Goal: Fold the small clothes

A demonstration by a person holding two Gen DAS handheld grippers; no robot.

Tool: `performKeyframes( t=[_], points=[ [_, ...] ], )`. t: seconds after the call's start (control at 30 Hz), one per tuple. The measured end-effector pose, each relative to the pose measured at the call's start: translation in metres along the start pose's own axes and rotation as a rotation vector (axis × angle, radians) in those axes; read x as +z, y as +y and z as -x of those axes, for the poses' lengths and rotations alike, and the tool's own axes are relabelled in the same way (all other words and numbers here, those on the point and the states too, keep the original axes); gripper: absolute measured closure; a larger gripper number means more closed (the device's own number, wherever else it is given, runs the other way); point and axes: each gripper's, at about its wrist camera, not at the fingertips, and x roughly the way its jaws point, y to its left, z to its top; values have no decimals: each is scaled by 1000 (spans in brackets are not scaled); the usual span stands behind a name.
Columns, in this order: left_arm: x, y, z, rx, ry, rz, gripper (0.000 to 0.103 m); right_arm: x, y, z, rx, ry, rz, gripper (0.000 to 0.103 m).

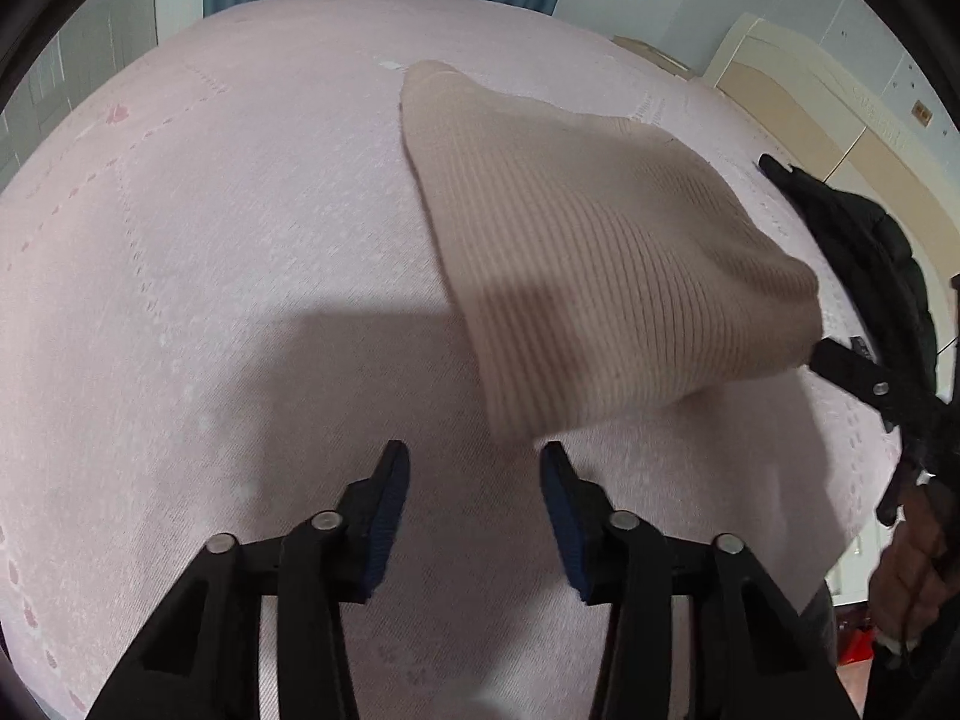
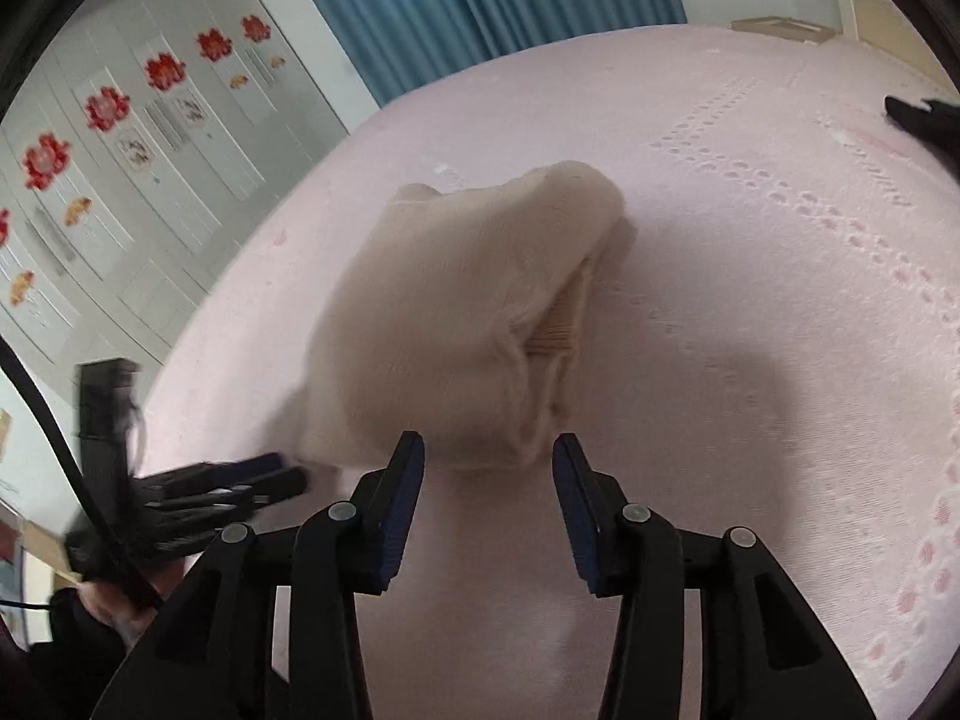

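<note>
A beige ribbed knit garment [image 1: 606, 258] lies folded in a thick bundle on the pink bedspread [image 1: 210, 240]. My left gripper [image 1: 475, 462] is open and empty, just short of the garment's near corner. In the right wrist view the same garment [image 2: 462, 324] shows its stacked folded layers, and my right gripper [image 2: 489, 450] is open with its fingertips at the near edge. The right gripper also shows in the left wrist view [image 1: 840, 360] at the garment's right side. The left gripper appears blurred in the right wrist view [image 2: 264, 477].
A black padded jacket [image 1: 870, 240] lies on the bed at the far right. Blue curtains [image 2: 480, 0] hang behind the bed. A cream wardrobe [image 1: 810, 96] stands at the right. A wall with red flower decorations [image 2: 108, 108] is at the left.
</note>
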Motion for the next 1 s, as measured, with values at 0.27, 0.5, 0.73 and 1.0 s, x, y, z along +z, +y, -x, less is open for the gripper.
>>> performKeyframes(
  t=[0.27, 0.5, 0.73, 1.0],
  points=[
    [7, 0, -9, -59, 8, 74, 92, 30, -3, -18, 13, -89, -122, 58],
    [9, 5, -17, -88, 19, 112, 93, 65, -6, -60, -37, -1, -91, 90],
    [6, 11, -16, -115, 3, 116, 96, 63, -15, -33, -51, -152, -51, 92],
    [8, 7, -12, -105, 12, 87, 96, 55, -12, -72, -254, -22, -11, 84]
  ],
)
